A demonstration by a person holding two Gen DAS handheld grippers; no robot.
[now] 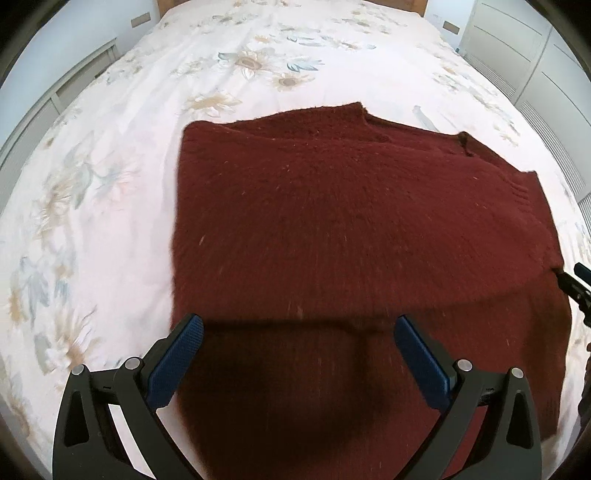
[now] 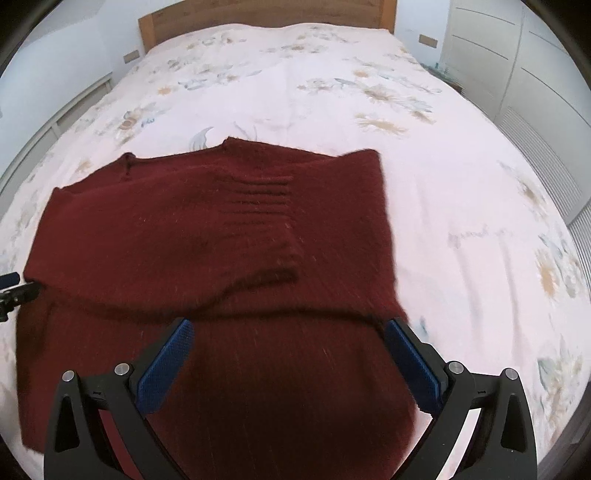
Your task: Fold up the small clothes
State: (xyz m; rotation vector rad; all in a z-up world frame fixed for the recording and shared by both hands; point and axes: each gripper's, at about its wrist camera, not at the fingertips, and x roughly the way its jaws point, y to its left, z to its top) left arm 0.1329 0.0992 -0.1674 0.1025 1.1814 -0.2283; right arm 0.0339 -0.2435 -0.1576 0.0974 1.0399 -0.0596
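A dark red knit sweater [image 1: 351,229] lies on the bed, with one layer folded over the part nearest me; its folded edge runs across just beyond the fingertips. My left gripper [image 1: 298,328] is open and empty above the sweater's near left part. The sweater [image 2: 207,236] also fills the right wrist view, a ribbed cuff or hem lying on top. My right gripper [image 2: 288,330] is open and empty over the sweater's near right part. Each gripper shows at the other view's edge: the right [image 1: 576,284], the left [image 2: 14,288].
The bed has a white floral sheet [image 1: 258,66] with a wooden headboard [image 2: 266,14] at the far end. White wardrobe doors [image 2: 517,66] stand to the right of the bed, a low white rail or shelf [image 1: 55,92] to the left.
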